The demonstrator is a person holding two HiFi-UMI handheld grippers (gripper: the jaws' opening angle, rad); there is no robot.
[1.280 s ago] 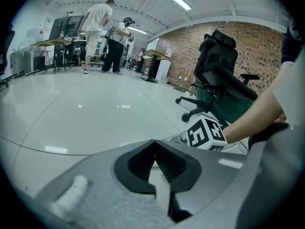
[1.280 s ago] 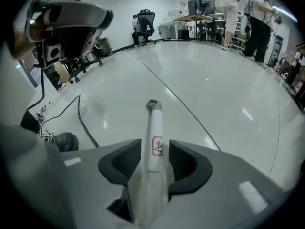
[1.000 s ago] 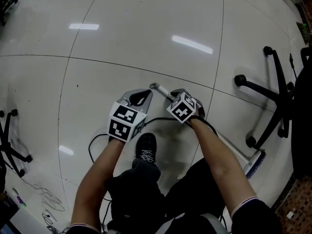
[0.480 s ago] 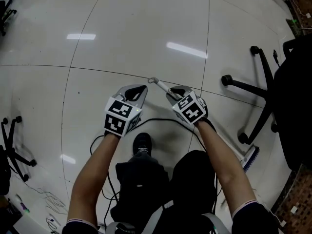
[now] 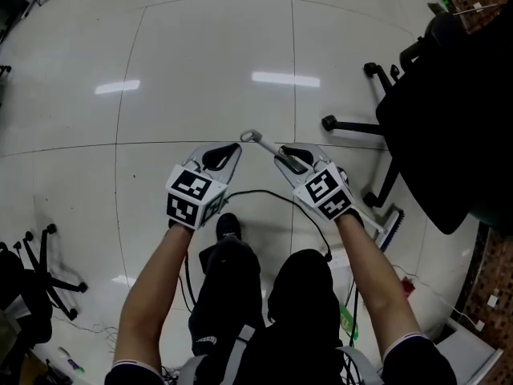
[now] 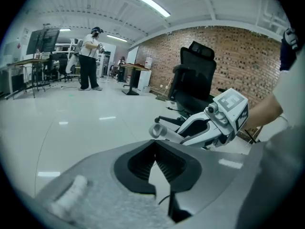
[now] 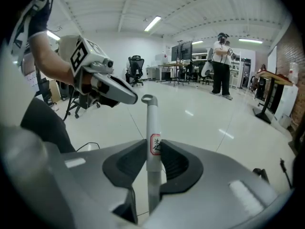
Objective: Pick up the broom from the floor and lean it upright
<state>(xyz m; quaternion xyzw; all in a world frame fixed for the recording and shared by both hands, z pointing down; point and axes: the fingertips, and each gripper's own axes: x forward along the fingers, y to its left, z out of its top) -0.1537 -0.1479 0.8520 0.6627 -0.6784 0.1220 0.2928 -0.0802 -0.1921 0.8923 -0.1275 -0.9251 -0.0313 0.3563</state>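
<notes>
The broom's grey handle (image 5: 268,148) slants up from its brush head (image 5: 390,225), which is low at the right near the floor. My right gripper (image 5: 290,160) is shut on the handle a little below its ringed end (image 5: 249,137). In the right gripper view the handle (image 7: 152,123) stands clamped between both pads, its red-edged label at the jaws. My left gripper (image 5: 221,157) hovers just left of the handle's end, shut with nothing in it. The left gripper view shows its pads (image 6: 164,163) meeting, with the right gripper (image 6: 209,125) and handle tip (image 6: 159,130) close ahead.
A black office chair (image 5: 437,103) with its wheeled base (image 5: 361,127) stands close on the right. Another chair base (image 5: 36,267) is at the left. A black cable (image 5: 268,194) trails on the white tiled floor by the person's shoe (image 5: 227,225). A person (image 6: 90,56) stands far off.
Both grippers have risen well above the floor, the right one lifting the broom's handle end with it. The brush head has stayed low at the right.
</notes>
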